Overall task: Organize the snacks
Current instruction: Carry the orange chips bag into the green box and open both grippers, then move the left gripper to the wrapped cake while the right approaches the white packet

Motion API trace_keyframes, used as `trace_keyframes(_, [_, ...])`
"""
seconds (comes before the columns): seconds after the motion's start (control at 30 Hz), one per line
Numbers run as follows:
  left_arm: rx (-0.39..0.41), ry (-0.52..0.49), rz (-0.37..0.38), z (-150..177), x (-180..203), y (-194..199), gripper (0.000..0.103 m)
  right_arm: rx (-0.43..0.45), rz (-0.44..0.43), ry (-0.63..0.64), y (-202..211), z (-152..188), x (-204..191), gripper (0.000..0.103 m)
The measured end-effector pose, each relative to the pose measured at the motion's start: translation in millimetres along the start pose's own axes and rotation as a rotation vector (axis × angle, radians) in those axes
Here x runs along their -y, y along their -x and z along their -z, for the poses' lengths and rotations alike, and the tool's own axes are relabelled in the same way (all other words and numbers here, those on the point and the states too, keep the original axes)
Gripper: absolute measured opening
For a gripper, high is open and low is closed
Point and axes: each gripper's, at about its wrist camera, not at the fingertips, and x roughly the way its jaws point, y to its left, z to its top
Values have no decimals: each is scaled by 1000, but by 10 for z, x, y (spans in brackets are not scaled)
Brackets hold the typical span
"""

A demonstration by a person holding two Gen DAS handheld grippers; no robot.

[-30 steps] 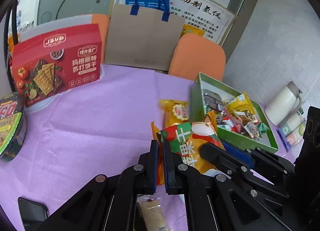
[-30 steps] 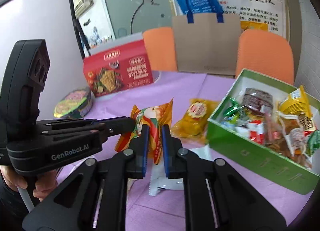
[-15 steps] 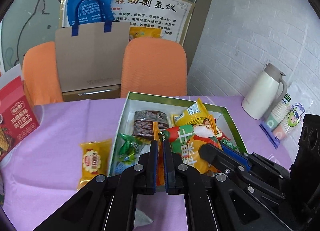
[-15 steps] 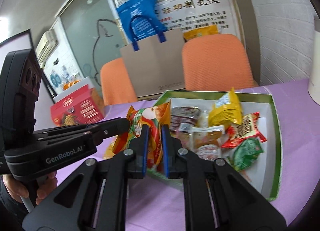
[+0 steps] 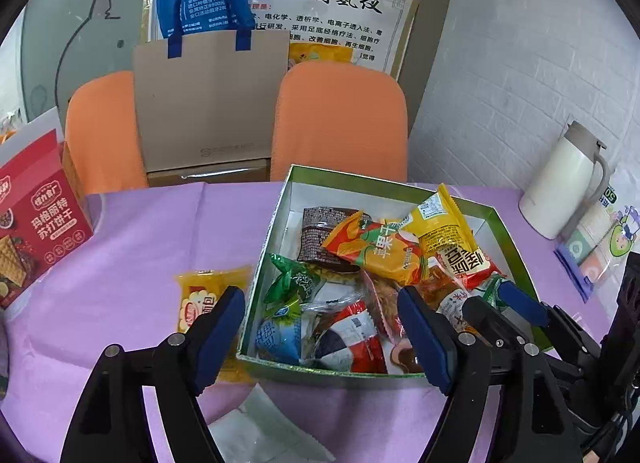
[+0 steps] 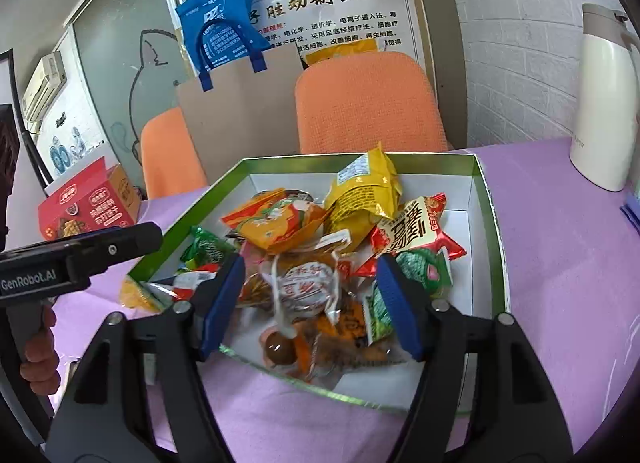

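A green box (image 5: 384, 182) (image 6: 490, 223) with a white inside holds several snack packets. The orange-and-red packet (image 5: 374, 249) (image 6: 276, 223) lies on top of the pile, free of both grippers. My left gripper (image 5: 322, 337) is open over the box's near left corner, nothing between its blue pads. My right gripper (image 6: 310, 303) is open above the box's near side, also holding nothing. A yellow packet (image 5: 200, 299) lies on the purple cloth just left of the box. The right gripper (image 5: 504, 311) shows in the left wrist view, and the left gripper (image 6: 80, 251) in the right wrist view.
A red cracker box (image 5: 36, 223) (image 6: 86, 205) stands at the left. A white jug (image 5: 568, 183) (image 6: 604, 103) stands at the right, with a pack of paper cups (image 5: 600, 247) beside it. Two orange chairs (image 5: 340, 123) and a paper bag (image 5: 208, 103) stand behind the table. A clear wrapper (image 5: 260, 431) lies near me.
Both grippers carried the orange-and-red packet from the cloth over to the green box, then opened and let it go. It now lies on the pile in the box.
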Motion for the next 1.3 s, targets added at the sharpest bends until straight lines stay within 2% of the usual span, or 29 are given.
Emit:
trace_keyframes(0.07, [19, 1, -12, 23, -25, 175, 87, 16, -8, 9, 126, -19, -79, 82])
trace_keyframes(0.23, [28, -9, -60, 157, -114, 699, 89, 46, -10, 58, 549, -39, -345, 89])
trace_keyframes(0.37, [8, 16, -124, 480, -324, 1102, 93, 48, -46, 78, 805, 97, -506, 93])
trace_keyframes(0.5, [-30, 93, -157, 895, -611, 1280, 93, -2, -105, 78, 897, 323, -612, 94])
trace_keyframes(0.63, [-55, 180, -188, 1313, -865, 1273, 93, -63, -123, 86, 880, 565, -696, 94])
trace_keyframes(0.73, [-96, 186, -231, 1529, -927, 1126, 93, -101, -125, 90, 837, 702, -726, 94])
trace_keyframes(0.87, [-156, 197, -242, 1626, -984, 879, 93, -159, -114, 105, 709, 801, -795, 94])
trace_keyframes(1.0, [-172, 186, -224, 1653, -1021, 729, 92, -208, -141, 114, 544, 837, -915, 94])
trace_keyframes(1.03, [-171, 178, -218, 1657, -1024, 710, 88, -221, -145, 114, 484, 837, -952, 94])
trace_keyframes(1.07, [-167, 166, -215, 1664, -1024, 700, 66, -230, -147, 117, 425, 836, -994, 94])
trace_keyframes(1.1, [-173, 147, -212, 1667, -1015, 686, 60, -238, -150, 123, 370, 833, -1035, 94])
trace_keyframes(1.17, [-161, 104, -220, 1665, -998, 701, 59, -269, -154, 137, 227, 821, -1133, 94])
trace_keyframes(1.3, [-159, 100, -198, 1718, -1061, 788, 58, -303, -149, 176, -50, 787, -1325, 94])
